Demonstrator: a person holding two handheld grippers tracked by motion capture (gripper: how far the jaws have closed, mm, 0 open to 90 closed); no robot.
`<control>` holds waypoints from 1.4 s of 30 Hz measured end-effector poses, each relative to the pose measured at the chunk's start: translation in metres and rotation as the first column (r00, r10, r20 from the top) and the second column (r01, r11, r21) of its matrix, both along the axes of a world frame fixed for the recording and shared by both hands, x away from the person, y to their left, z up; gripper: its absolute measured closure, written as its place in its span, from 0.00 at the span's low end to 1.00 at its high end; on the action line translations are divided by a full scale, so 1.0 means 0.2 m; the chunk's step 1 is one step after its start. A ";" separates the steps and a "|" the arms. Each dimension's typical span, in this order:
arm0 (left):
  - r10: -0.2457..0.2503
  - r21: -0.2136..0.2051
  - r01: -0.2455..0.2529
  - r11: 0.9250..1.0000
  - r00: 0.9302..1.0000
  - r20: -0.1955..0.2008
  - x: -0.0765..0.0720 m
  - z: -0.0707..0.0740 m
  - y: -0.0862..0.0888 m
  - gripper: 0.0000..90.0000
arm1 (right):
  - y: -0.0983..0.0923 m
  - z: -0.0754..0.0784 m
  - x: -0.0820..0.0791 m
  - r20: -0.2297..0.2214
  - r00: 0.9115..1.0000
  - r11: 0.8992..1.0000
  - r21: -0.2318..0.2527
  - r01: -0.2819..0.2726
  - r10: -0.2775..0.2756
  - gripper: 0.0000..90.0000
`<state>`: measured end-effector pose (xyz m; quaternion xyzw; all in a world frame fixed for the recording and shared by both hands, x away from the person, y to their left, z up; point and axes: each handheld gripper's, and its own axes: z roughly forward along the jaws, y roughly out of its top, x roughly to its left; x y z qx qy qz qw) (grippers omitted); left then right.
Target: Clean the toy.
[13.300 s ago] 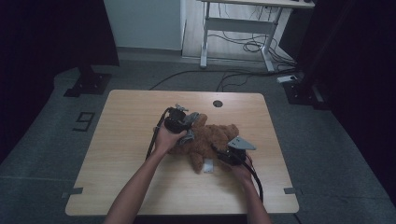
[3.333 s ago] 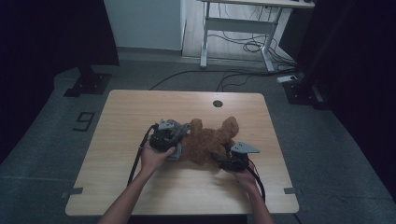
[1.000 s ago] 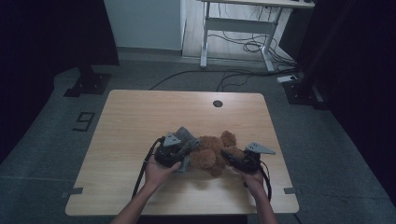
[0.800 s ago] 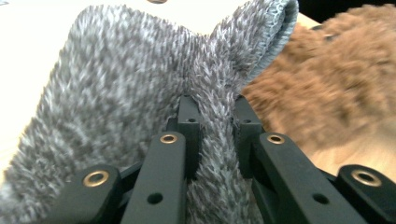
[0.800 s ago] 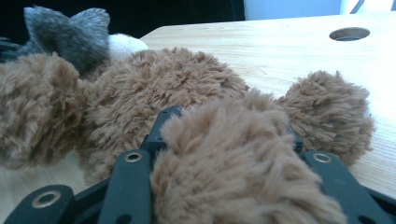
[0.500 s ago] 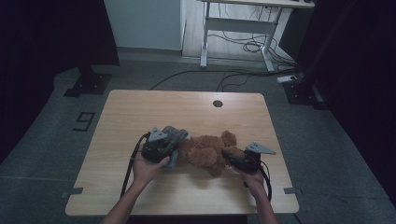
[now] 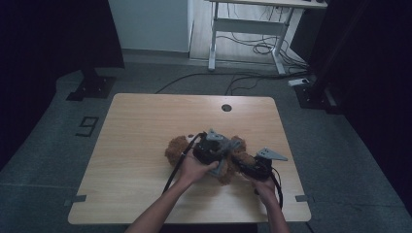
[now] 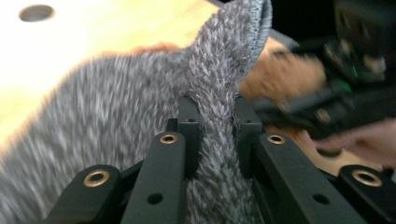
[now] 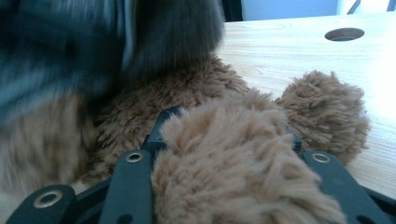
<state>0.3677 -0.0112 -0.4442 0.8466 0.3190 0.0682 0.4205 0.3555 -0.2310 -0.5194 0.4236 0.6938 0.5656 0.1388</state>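
Note:
A brown plush teddy bear (image 7: 177, 149) lies on the wooden table (image 7: 145, 126) near its front middle. A grey knitted garment (image 8: 116, 121) is draped over the bear. My left gripper (image 8: 215, 112) is shut on a fold of this grey knit, its jaws pinching the fabric; in the high view the left gripper (image 7: 219, 154) sits over the bear's middle. My right gripper (image 9: 224, 126) is shut on a fluffy brown limb (image 9: 233, 158) of the bear, at the bear's right end in the high view, right gripper (image 7: 245, 167).
A round cable hole (image 7: 226, 107) sits at the table's far edge. Both forearms come in from the front edge, and a black cable (image 7: 177, 167) trails from the left gripper. A white desk frame (image 7: 248, 29) with cables stands on the floor behind.
My left gripper has moved to the right across the bear, pulling the grey knit with it. The bear's left end now lies uncovered. The right gripper stayed where it was.

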 end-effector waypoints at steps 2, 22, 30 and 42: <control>-0.016 -0.007 0.016 1.000 1.000 -0.023 -0.03 -0.04 -0.01 0.86 | 0.00 0.00 0.00 -0.008 1.000 1.000 -0.002 0.003 -0.003 0.62; -0.052 0.062 0.053 0.997 0.998 -0.029 -0.18 -0.17 0.13 0.87 | 0.00 -0.01 0.01 -0.033 0.999 1.000 -0.005 0.006 -0.006 0.62; -0.001 -0.002 0.001 1.000 0.999 -0.046 -0.19 -0.15 0.32 0.87 | -0.01 -0.02 0.02 -0.027 1.000 1.000 0.007 -0.009 0.009 0.62; 0.125 -0.048 -0.127 0.991 0.992 -0.029 -0.16 -0.05 0.63 0.86 | -0.03 -0.02 0.02 -0.021 1.000 1.000 -0.005 0.006 -0.007 0.62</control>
